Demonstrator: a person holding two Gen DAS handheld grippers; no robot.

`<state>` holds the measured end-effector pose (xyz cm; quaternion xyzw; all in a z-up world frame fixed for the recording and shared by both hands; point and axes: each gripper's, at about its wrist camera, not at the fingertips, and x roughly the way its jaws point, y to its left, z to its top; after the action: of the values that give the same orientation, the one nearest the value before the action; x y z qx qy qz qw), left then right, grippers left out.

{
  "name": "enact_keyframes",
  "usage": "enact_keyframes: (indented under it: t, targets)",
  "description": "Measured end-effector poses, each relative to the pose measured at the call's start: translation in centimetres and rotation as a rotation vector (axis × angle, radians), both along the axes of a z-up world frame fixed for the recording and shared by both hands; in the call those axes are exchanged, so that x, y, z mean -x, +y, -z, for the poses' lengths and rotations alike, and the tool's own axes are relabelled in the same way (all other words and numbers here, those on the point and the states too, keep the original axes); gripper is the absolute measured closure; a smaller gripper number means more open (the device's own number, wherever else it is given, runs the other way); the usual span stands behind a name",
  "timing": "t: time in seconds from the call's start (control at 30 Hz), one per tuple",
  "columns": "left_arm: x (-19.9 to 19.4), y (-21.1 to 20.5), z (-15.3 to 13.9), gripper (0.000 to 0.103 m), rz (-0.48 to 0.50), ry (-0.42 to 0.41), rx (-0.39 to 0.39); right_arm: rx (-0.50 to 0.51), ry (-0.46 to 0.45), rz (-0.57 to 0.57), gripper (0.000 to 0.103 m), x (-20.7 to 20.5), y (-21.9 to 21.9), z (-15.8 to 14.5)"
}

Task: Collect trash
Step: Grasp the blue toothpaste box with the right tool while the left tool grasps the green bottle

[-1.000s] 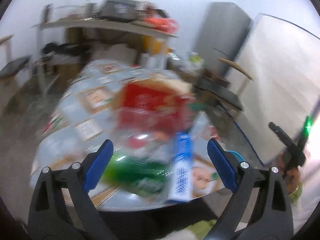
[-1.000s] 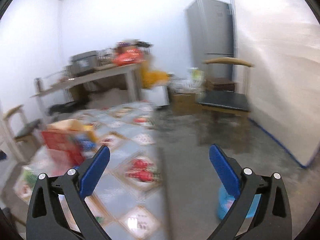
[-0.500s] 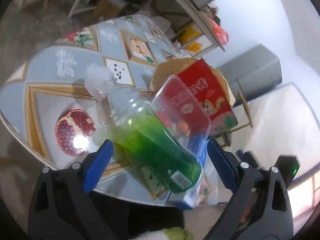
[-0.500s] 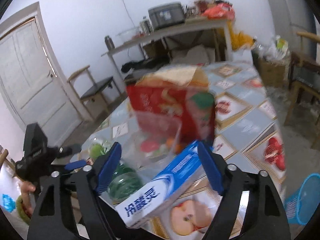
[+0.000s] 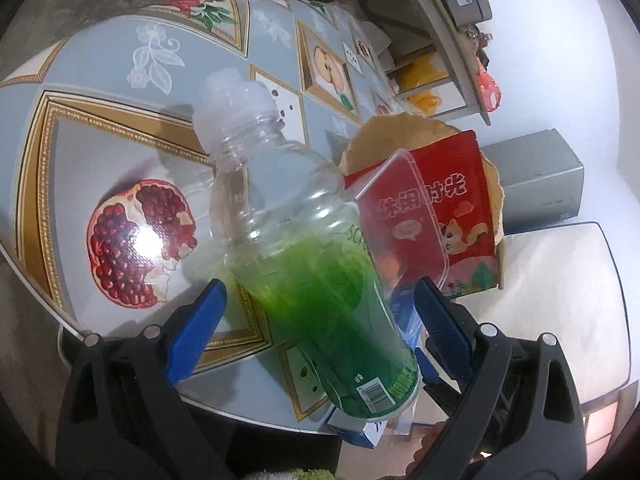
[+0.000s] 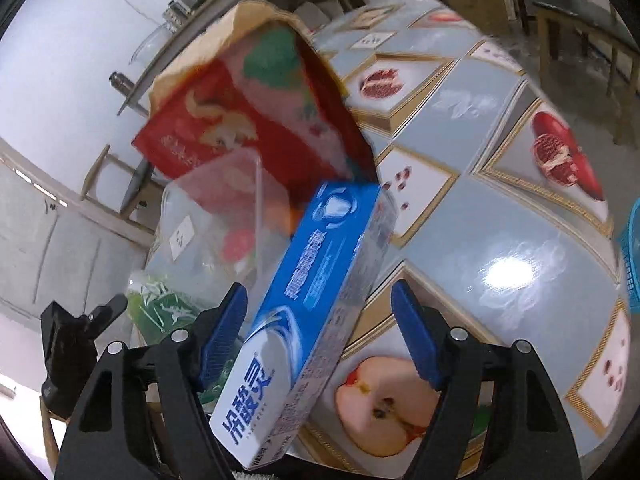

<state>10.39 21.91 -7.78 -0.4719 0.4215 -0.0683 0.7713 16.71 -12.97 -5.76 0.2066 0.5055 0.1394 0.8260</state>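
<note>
A clear bottle (image 5: 316,280) with green liquid lies on the table between the fingers of my left gripper (image 5: 320,285), which is open; its pads stand apart from the bottle. Against the bottle lean a clear plastic box (image 5: 404,216) and a red snack bag (image 5: 452,200). In the right wrist view a blue toothpaste box (image 6: 312,300) slants over the table edge between the fingers of my right gripper (image 6: 318,292), open, with a gap at the right pad. The red bag (image 6: 240,120) and the clear box (image 6: 216,208) stand behind it.
The round table (image 6: 500,220) has a glossy fruit-pattern cloth. A blue basket (image 6: 631,248) shows at the right edge, below the table. Shelves, a chair and a grey fridge (image 5: 536,184) stand beyond. The left gripper's black body (image 6: 68,344) is at the far left.
Both grippers have dropped to the table's near edge. The left has rolled and closed in on the bottle. The right swung from the floor to the toothpaste box and its jaws narrowed.
</note>
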Motion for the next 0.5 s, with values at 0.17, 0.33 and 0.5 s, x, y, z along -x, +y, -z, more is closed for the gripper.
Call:
enact_keyframes:
  t: [0.17,0.33,0.5]
  targets:
    - [0.0,-0.2,0.3,0.019,-0.010,0.012,0.001,0.037,0.047,-0.042,0.030,-0.1,2.1,0.9]
    - [0.3,-0.3,0.2,0.019,-0.011,0.019,-0.006,0.069,0.042,-0.036,0.034,-0.4,3.0,1.7]
    - [0.4,-0.6,0.0,0.020,-0.017,0.035,-0.032,0.069,0.037,-0.044,0.039,-0.2,3.0,1.7]
